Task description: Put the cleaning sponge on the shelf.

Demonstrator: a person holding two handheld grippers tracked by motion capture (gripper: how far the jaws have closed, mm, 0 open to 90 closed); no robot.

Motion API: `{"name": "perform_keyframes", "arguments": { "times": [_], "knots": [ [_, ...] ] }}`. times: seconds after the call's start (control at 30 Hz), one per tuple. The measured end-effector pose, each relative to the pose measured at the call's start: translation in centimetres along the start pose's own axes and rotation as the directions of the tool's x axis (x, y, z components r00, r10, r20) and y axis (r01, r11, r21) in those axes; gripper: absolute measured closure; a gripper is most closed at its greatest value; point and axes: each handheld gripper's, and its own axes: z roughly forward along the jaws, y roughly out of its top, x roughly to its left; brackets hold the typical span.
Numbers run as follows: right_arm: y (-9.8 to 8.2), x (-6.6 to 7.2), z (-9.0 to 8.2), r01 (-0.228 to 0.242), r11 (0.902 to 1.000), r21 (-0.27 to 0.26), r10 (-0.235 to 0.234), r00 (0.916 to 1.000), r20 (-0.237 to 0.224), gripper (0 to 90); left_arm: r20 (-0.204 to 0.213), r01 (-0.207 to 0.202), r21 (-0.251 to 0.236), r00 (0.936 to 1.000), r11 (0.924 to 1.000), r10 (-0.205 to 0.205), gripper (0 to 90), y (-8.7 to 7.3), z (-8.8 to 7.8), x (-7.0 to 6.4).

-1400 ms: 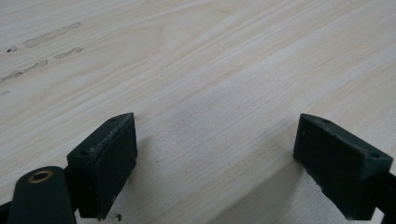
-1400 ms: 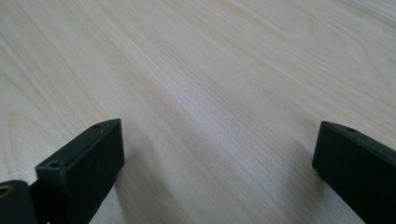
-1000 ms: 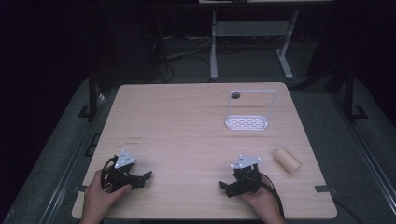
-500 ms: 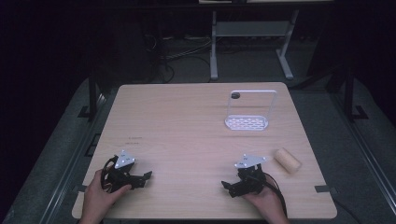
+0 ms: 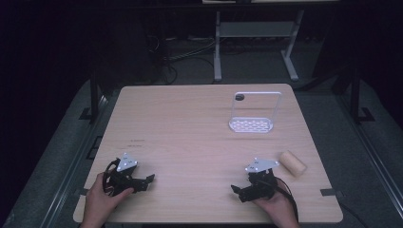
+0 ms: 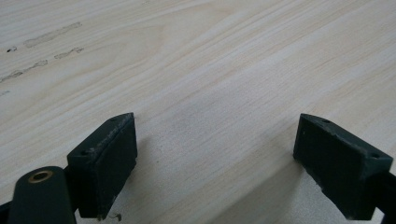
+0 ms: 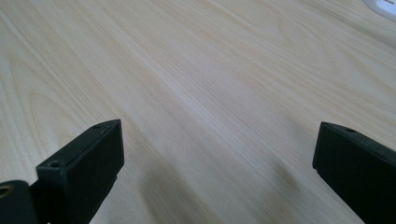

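My left gripper [image 5: 146, 181] rests low on the light wooden table [image 5: 190, 137] near its front left corner, held by a hand. Its black jaws stand wide apart over bare wood in the left gripper view, left gripper [image 6: 215, 158] open and empty. My right gripper [image 5: 236, 191] sits near the front right, pointing left, also held by a hand. In the right gripper view the right gripper [image 7: 217, 163] is open with nothing between its jaws. A tan cylinder [image 5: 292, 163] lies on its side just right of the right gripper.
A white perforated stand with a tall wire loop [image 5: 252, 124] is at the back right of the table, a small dark round thing [image 5: 239, 97] by its top left corner. Table legs and cables lie on the dark floor behind.
The right gripper has shifted slightly toward the front edge. The left gripper has stayed where it was.
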Motion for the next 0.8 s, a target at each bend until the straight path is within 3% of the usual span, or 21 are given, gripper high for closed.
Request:
{"name": "perform_keyframes", "arguments": {
  "times": [0.8],
  "knots": [
    [-1.2, -1.3, -2.2, -0.046, 0.9989, -0.012, 0.046, 0.9985, 0.03, 1.9, 0.0, 0.0, 0.0, 1.0, 1.0, 0.0, 12.9, 0.0, 0.0, 0.0]
  ]
}}
